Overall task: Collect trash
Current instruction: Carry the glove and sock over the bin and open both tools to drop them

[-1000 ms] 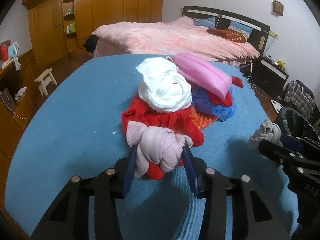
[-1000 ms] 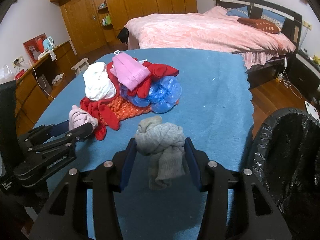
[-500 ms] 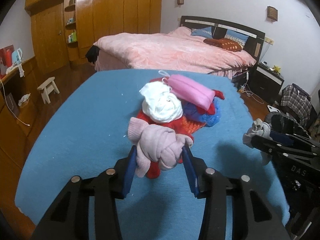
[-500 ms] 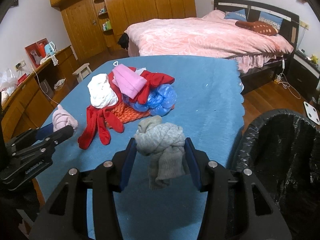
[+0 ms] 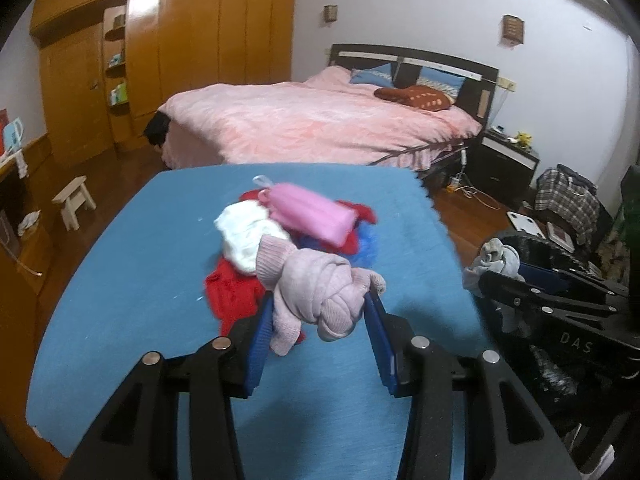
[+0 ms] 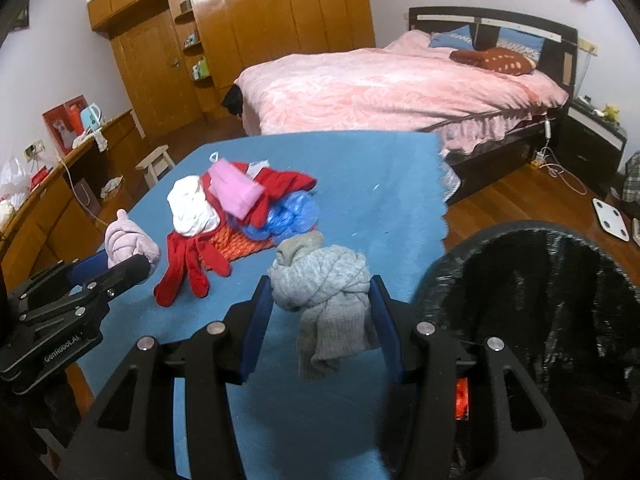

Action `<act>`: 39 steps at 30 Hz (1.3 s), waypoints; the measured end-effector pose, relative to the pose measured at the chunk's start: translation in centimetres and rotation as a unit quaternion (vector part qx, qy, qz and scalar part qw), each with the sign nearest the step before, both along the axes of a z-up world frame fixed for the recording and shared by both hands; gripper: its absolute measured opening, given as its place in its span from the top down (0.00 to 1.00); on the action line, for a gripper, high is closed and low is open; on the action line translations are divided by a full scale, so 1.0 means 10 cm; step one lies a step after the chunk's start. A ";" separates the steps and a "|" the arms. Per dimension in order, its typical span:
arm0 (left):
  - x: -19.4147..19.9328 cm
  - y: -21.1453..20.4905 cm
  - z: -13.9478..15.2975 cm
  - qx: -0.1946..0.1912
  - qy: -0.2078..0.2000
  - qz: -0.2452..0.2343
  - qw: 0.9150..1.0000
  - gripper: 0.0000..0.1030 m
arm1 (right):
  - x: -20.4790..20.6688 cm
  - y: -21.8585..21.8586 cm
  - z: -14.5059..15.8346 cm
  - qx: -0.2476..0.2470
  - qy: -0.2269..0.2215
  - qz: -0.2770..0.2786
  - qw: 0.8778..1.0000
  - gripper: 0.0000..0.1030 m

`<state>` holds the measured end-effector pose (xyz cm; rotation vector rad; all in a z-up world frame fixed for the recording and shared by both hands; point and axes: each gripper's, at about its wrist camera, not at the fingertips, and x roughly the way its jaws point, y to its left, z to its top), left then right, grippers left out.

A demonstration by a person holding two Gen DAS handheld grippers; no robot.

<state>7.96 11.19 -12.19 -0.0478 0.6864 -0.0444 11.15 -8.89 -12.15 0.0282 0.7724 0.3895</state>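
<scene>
- Left wrist view: the left hand-held gripper (image 5: 320, 316) was clamped on a knotted pale pink sock bundle (image 5: 316, 292), carried clear of the blue table (image 5: 120, 280). Compared with a second earlier, the bundle had risen and the pile of leftover items (image 5: 288, 224) sat farther off and smaller in the frame, so the bundle had been lifted away, not merely squeezed.
- Same view, at the right: the right hand-held gripper (image 5: 504, 276) held a grey sock bundle (image 5: 494, 260) close to the black-lined bin (image 5: 560, 248).
- Right wrist view: the right hand-held gripper (image 6: 320, 304) gripped the grey sock bundle (image 6: 324, 292) above the table's near right edge. The black bin (image 6: 540, 300) filled much more of the right side than before.
- Judgement: both pieces looked ready to be dropped in the bin; the pile still remained to be collected.
</scene>
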 end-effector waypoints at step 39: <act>0.24 -1.88 0.22 -0.017 -0.022 -0.202 0.979 0.56 | -0.46 -1.93 0.27 -0.024 -0.038 -0.192 0.980 0.53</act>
